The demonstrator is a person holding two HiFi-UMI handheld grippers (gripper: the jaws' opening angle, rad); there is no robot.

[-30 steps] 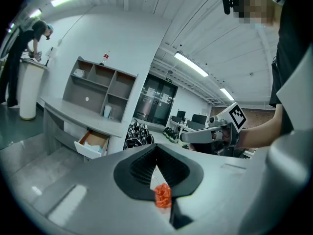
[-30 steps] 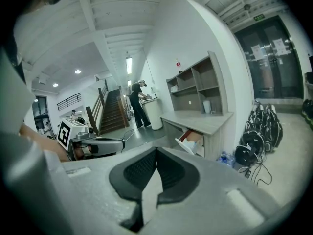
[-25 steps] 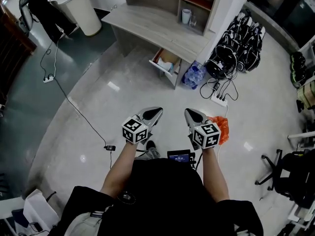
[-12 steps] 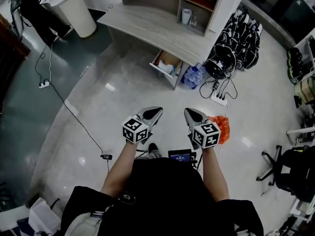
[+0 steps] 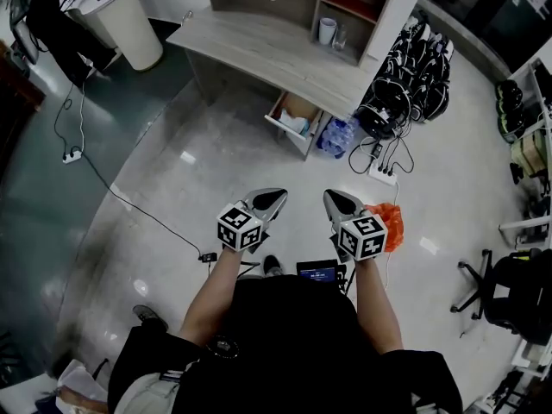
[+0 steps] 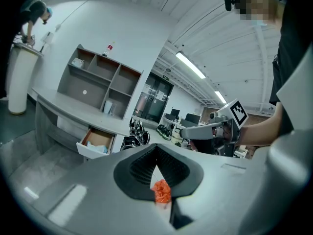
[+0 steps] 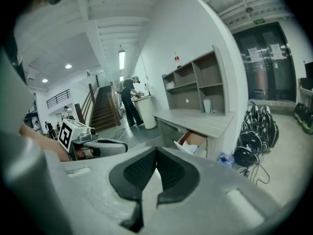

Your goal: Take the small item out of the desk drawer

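Note:
The desk drawer [image 5: 291,121] stands pulled open under the grey desk [image 5: 259,50], far ahead of both grippers. A pale crumpled item [image 5: 298,124] lies in it; it also shows in the left gripper view [image 6: 101,149] and the right gripper view [image 7: 189,148]. My left gripper [image 5: 278,196] and right gripper [image 5: 330,196] are held side by side in the air over the floor, both pointing toward the desk. The left gripper [image 6: 156,147] is shut and the right gripper [image 7: 156,152] is shut, each with nothing held.
An orange bag [image 5: 387,223] lies on the floor just right of the right gripper. A pack of water bottles [image 5: 336,134], black bags [image 5: 405,84] and a power strip [image 5: 382,172] sit right of the drawer. A cable [image 5: 129,205] crosses the floor on the left.
The desk and drawer have come slightly closer and the floor has slid back beneath me. Both grippers keep their places side by side, still shut.

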